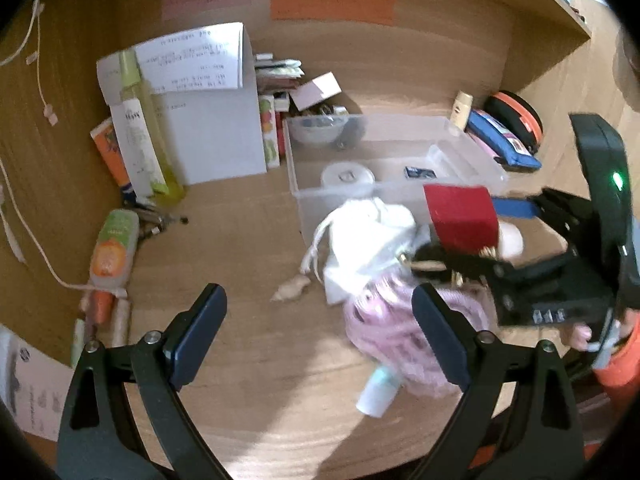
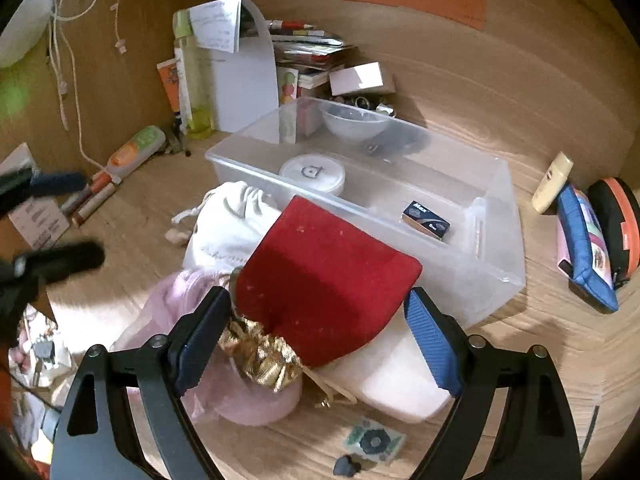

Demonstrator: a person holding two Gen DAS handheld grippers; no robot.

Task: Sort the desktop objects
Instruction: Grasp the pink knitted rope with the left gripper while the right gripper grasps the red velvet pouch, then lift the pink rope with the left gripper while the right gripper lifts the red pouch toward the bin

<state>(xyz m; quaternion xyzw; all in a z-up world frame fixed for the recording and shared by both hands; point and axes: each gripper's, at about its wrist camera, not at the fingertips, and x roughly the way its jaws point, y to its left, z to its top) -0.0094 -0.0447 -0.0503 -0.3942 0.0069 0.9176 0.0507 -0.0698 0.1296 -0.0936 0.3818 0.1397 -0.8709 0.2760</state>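
Note:
A red velvet pouch (image 2: 328, 280) with a gold ruffled neck leans on a pile just before the clear plastic box (image 2: 480, 264). My right gripper (image 2: 320, 332) stands open around it, a finger on each side; no pad visibly presses. The left wrist view shows that pouch (image 1: 460, 216) between the right gripper's fingers (image 1: 512, 206). My left gripper (image 1: 324, 332) is open over bare desk, its right finger beside a pink pouch (image 1: 384, 320). A white drawstring pouch (image 1: 360, 224) lies against the box front (image 1: 340, 192). In the right wrist view the left gripper (image 2: 76, 220) is blurred at the left edge.
Inside the box lie a round white lid (image 2: 312, 172) and a small staples box (image 2: 426, 220). A bowl (image 2: 354, 120), papers (image 1: 208, 120) and bottles (image 1: 140, 120) crowd the back wall. A blue pencil case (image 2: 584, 248) lies right, tubes (image 1: 114, 248) left, a small tube (image 1: 378, 394) near me.

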